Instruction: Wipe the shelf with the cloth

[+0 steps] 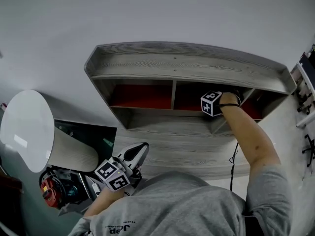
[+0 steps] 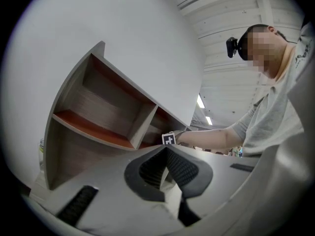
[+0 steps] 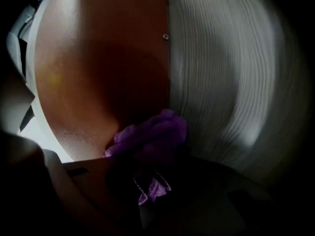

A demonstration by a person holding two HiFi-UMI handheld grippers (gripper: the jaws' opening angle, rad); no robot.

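One crumpled purple cloth (image 3: 152, 136), likely soft and light, is being pinched by its bunch in the right gripper (image 3: 147, 167) inside the grey wooden shelf (image 1: 187, 68), centre-right; the left gripper (image 2: 167, 155) is hanging closed, empty.

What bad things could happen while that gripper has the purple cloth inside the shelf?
1. The purple cloth is bunched up in the right gripper, so it might slip out.
2. That compartment of the shelf looks dark and narrow, so the gripper could bump the grey panel beside the cloth.
3. The black cable hanging under the arm might catch on the shelf's front edge.
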